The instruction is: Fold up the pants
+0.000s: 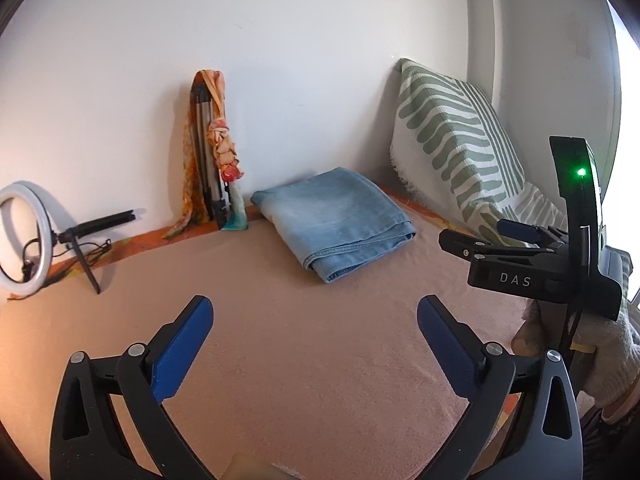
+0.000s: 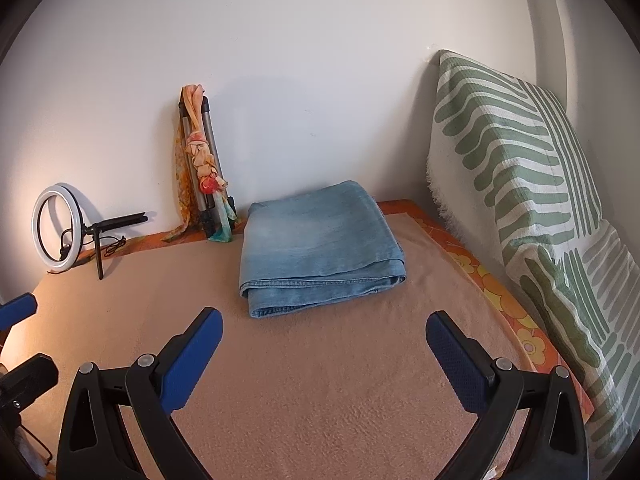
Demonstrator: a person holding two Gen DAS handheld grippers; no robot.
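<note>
The light blue denim pants (image 1: 334,220) lie folded in a compact rectangle on the pink blanket (image 1: 304,360), near the wall; they also show in the right wrist view (image 2: 320,246). My left gripper (image 1: 314,316) is open and empty, hovering over the blanket short of the pants. My right gripper (image 2: 324,330) is open and empty, just in front of the pants' hem edge. The right gripper's body (image 1: 532,264) shows at the right of the left wrist view, held by a gloved hand.
A green-and-white patterned pillow (image 2: 532,208) leans at the right. A folded tripod with an orange scarf (image 2: 200,172) leans on the wall. A ring light (image 2: 60,228) on a small stand sits at the far left. An orange floral sheet edge (image 2: 496,292) borders the blanket.
</note>
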